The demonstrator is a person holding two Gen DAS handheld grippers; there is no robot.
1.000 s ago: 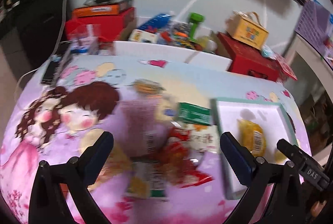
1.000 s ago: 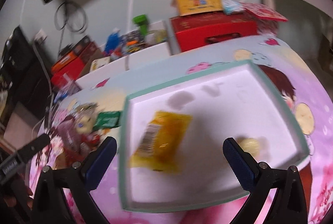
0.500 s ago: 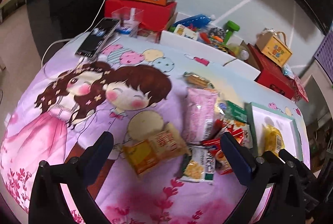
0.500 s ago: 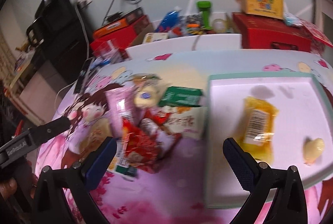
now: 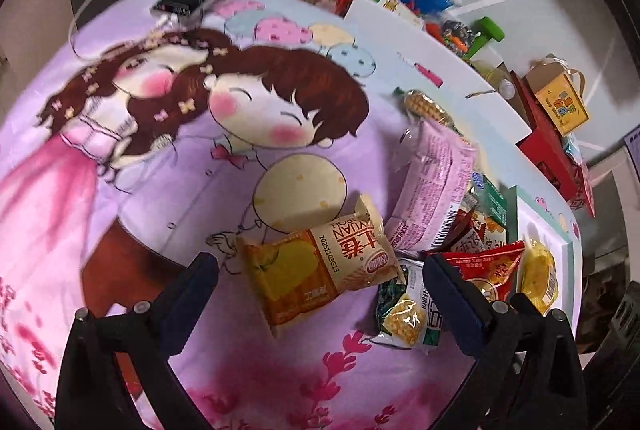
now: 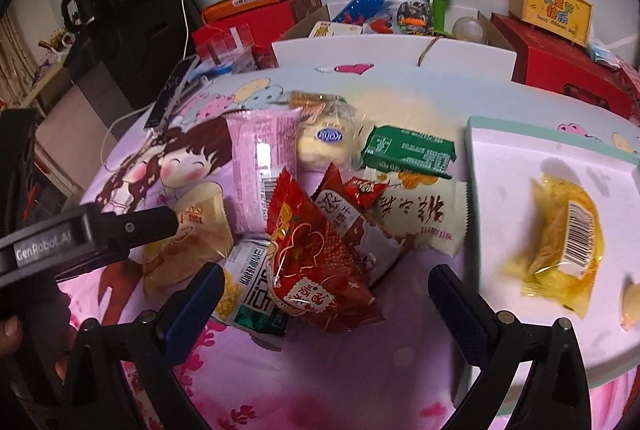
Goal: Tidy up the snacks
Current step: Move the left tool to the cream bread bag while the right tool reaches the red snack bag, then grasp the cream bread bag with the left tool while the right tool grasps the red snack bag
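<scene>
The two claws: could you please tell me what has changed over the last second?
Both claws swung left: the right claw from over the tray to the snack pile, the left claw to the orange packet. Both stayed open and empty; the yellow packet stayed in the tray.

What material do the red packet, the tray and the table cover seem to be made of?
Red packet: glossy plastic film, judging by its crinkles and glare. Tray: matte white with a mint rim, probably card or plastic. Cover: matte with a printed cartoon; cloth or vinyl, hard to tell.
</scene>
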